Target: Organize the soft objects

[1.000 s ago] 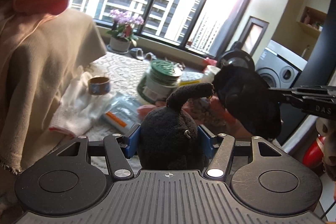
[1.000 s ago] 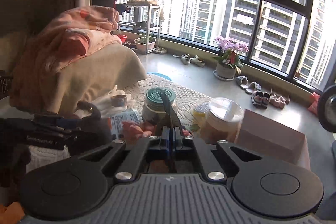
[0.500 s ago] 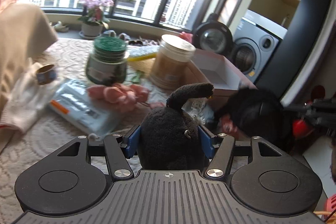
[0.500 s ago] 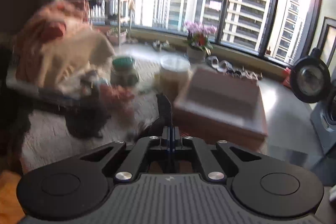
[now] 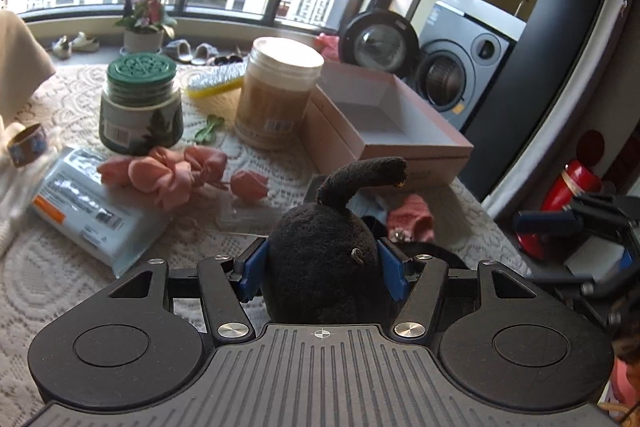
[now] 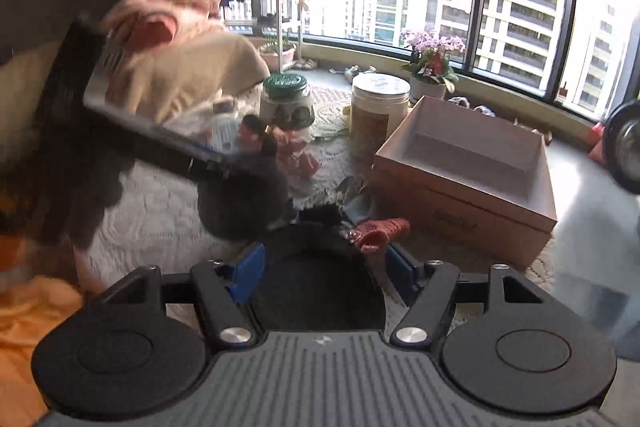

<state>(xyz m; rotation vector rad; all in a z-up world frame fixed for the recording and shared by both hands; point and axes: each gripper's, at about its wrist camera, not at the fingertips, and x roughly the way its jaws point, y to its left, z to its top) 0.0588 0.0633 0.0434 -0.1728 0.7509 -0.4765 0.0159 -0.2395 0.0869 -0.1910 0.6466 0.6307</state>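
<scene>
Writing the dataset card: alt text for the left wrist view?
The left gripper clamps a black plush toy above a lace-covered table, with an open pink box, two jars and pink fabric flowers beyond.

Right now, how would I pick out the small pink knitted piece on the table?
Find the open pink cardboard box at the table's right end. Just in front of its near wall, on the lace tablecloth, lies the small pink knitted piece. Unlike the smooth pink fabric flowers farther left, it is ribbed and darker, with a small shiny bead at its edge.
</scene>
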